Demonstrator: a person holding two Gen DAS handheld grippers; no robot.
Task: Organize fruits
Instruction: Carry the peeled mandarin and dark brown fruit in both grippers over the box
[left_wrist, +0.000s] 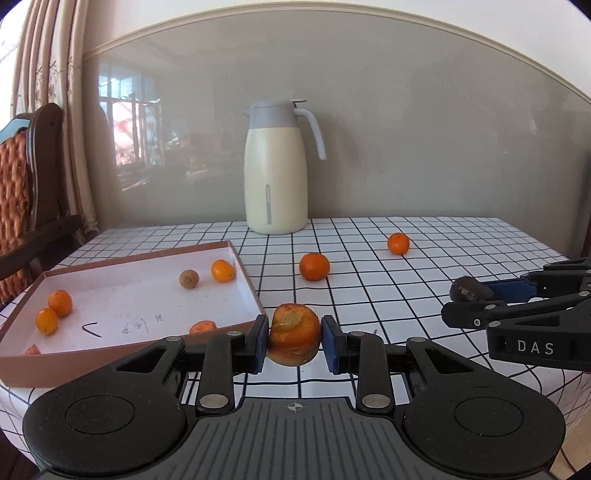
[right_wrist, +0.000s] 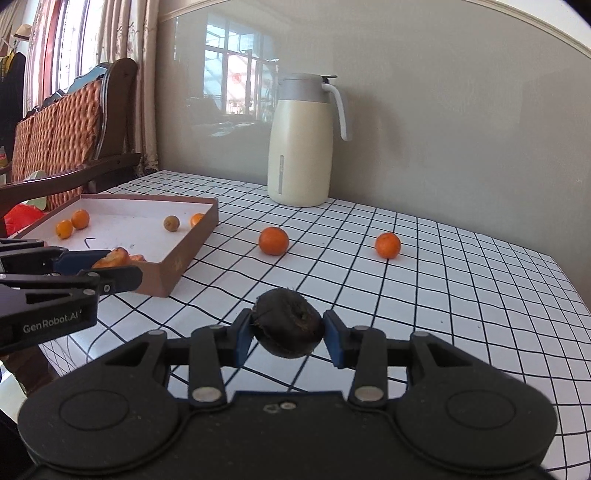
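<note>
Nearest, left hand-held gripper (left_wrist: 294, 341) clamped on an orange fruit (left_wrist: 293, 338), held just off the box's near right corner. Right hand-held gripper (right_wrist: 288, 335) clamped on a dark, hairy fruit (right_wrist: 288, 323), above the desk (right_wrist: 461, 295) toward its near edge. Farther back at the left edge, a shallow brown box (left_wrist: 245, 273) with a white floor, holding small oranges (left_wrist: 59, 302), a brownish fruit (left_wrist: 188, 278) and orange pieces by its near wall. Mid-desk, right of the box, two loose oranges: one (left_wrist: 314, 266) nearer the box, another (left_wrist: 398, 243) well apart toward the right edge. At the far edge, against the wall, a cream jug (left_wrist: 276, 170), upright.
</note>
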